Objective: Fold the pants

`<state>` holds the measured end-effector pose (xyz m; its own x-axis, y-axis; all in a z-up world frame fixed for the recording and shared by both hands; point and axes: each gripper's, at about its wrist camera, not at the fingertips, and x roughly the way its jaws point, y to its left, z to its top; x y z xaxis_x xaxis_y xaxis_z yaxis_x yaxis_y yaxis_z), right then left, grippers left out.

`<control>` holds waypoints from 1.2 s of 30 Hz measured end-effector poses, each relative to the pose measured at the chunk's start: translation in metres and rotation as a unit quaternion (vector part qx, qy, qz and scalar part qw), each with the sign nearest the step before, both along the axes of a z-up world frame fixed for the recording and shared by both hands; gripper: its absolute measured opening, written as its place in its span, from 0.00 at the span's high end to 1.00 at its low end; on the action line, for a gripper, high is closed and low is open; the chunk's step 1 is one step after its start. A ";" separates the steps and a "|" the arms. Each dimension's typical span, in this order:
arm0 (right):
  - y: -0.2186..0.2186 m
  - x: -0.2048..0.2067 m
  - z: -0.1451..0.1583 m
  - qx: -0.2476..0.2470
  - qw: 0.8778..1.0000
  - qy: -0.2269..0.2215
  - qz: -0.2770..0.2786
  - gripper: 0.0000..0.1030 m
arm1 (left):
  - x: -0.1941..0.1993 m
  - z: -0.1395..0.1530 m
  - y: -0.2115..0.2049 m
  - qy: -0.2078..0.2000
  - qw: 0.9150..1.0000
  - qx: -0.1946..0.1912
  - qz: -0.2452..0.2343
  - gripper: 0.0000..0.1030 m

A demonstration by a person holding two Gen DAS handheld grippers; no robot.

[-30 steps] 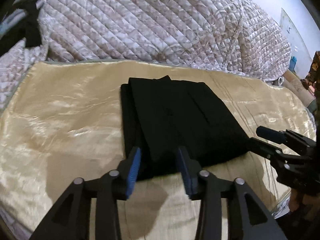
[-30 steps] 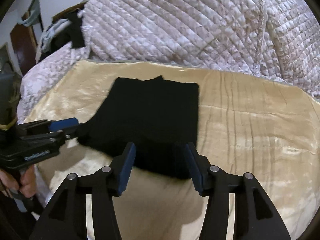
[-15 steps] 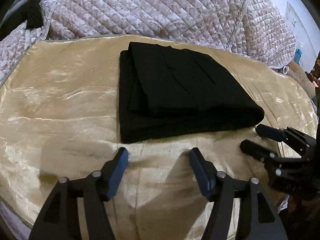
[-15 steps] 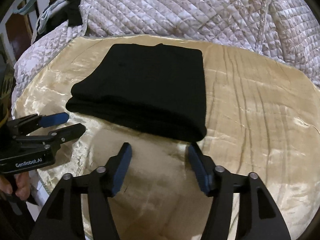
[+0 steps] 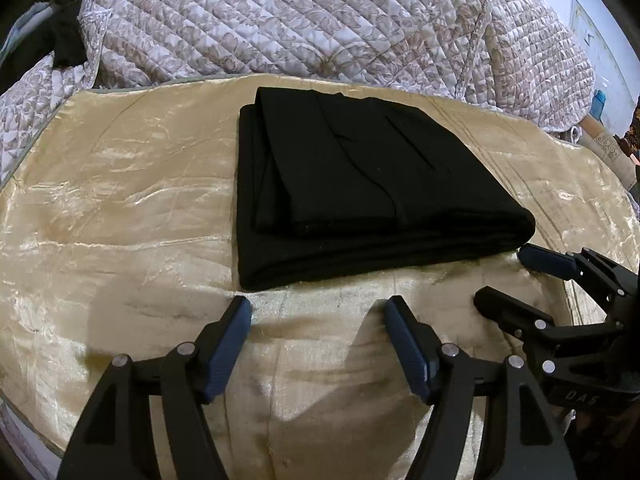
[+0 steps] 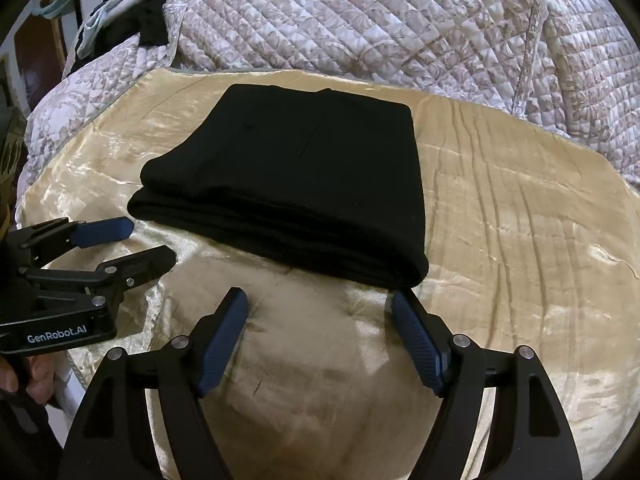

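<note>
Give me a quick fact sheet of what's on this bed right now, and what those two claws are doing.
garment: black pants, folded into a compact rectangle, layers stacked
resting on: shiny gold cloth, wrinkled
behind it: quilted floral bedspread, bunched up
left claw: open, nothing between its pads, just short of the pants' near edge; jaws have just been opening
right claw: open, empty, also just short of the near edge; jaws have just been opening
contact with pants: none visible
fold: looks finished

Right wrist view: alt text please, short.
Folded black pants lie on a gold satin cover, quilted bedspread behind. Right gripper jaws have just been opening, empty, short of the pants; left gripper open at left.
</note>
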<state>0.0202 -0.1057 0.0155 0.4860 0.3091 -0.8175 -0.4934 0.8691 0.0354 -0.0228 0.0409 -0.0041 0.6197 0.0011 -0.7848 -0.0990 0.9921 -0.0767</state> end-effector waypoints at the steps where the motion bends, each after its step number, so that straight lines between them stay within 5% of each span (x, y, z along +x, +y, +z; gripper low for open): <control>1: 0.000 0.000 0.000 -0.001 1.000 0.000 0.000 0.27 | 0.000 0.000 0.000 0.000 1.000 0.001 0.000 0.30; 36: 0.000 0.001 0.000 -0.007 1.000 -0.004 0.002 0.26 | 0.001 -0.001 -0.001 0.002 1.000 0.008 -0.003 0.29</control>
<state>0.0215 -0.1052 0.0158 0.4907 0.2990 -0.8184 -0.4968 0.8677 0.0192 -0.0215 0.0397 -0.0053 0.6168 0.0105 -0.7870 -0.0930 0.9939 -0.0597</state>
